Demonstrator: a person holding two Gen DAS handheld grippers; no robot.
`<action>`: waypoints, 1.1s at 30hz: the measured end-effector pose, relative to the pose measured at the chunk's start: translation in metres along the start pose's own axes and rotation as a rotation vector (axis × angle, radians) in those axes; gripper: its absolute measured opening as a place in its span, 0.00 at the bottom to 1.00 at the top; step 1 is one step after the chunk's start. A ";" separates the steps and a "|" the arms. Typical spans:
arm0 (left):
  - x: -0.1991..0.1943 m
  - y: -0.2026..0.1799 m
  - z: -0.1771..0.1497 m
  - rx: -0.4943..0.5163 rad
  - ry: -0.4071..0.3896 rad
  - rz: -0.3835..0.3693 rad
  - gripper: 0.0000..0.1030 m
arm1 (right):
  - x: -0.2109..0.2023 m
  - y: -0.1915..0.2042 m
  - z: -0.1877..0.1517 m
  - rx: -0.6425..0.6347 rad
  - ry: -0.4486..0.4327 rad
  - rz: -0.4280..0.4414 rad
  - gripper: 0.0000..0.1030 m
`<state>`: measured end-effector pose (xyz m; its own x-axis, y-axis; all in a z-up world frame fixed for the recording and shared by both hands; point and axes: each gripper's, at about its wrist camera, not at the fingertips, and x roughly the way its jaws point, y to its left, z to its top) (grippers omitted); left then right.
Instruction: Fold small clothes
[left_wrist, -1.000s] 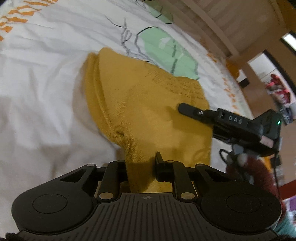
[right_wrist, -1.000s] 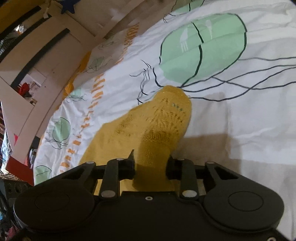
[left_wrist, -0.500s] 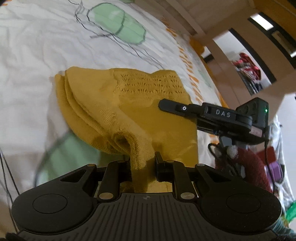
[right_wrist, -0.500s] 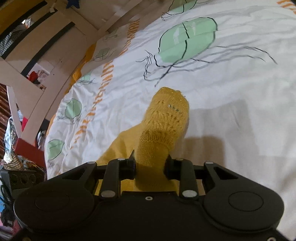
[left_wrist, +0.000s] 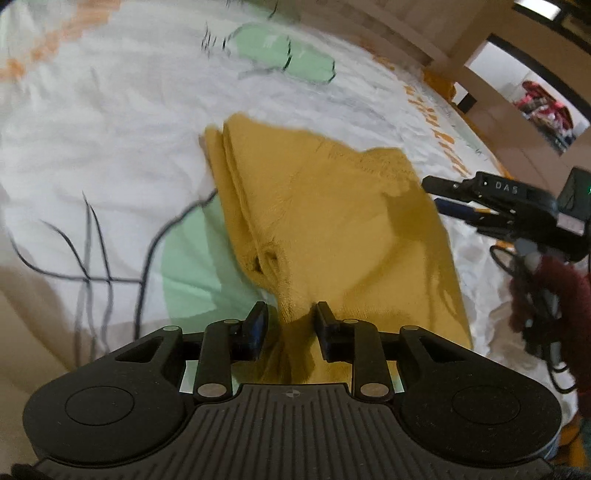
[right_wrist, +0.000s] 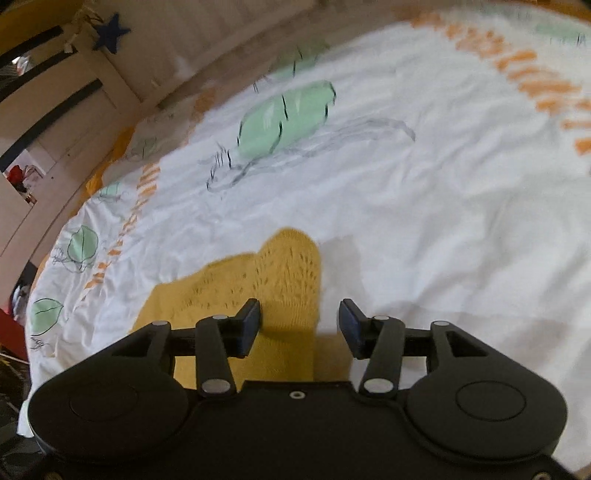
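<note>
A mustard-yellow knit garment (left_wrist: 332, 221) lies folded in layers on the white printed bedsheet (left_wrist: 92, 129). My left gripper (left_wrist: 288, 325) has its jaws parted around a bunched fold of the garment, which still lies between them. My right gripper (right_wrist: 299, 325) is open, jaws wide, just above the garment's patterned knit edge (right_wrist: 280, 273), which lies flat on the sheet. The right gripper also shows in the left wrist view (left_wrist: 495, 206), beside the garment's right edge.
The sheet (right_wrist: 443, 203) carries green leaf prints and orange marks. A wooden bed frame (right_wrist: 110, 74) runs along the far side. Dark cables and a maroon sleeve (left_wrist: 546, 288) hang at the right of the left wrist view.
Both grippers have opened. The right one let go of the knit edge, which now lies flat. The left jaws have parted around the fold. The garment has been lowered onto the sheet.
</note>
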<state>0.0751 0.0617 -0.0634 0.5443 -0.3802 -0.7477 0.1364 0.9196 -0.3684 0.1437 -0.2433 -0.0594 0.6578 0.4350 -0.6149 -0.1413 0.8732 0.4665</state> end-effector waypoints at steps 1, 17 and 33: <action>-0.007 -0.006 -0.001 0.032 -0.032 0.023 0.27 | -0.005 0.004 0.000 -0.018 -0.024 -0.009 0.56; 0.014 -0.052 0.032 0.193 -0.327 0.151 0.52 | 0.003 0.048 -0.020 -0.288 -0.105 0.034 0.56; 0.027 -0.010 0.027 0.049 -0.198 0.229 0.62 | 0.020 0.044 -0.028 -0.304 -0.063 -0.002 0.64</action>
<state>0.1107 0.0447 -0.0651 0.7156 -0.1399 -0.6844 0.0282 0.9847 -0.1719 0.1295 -0.1896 -0.0690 0.7018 0.4270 -0.5702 -0.3484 0.9039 0.2481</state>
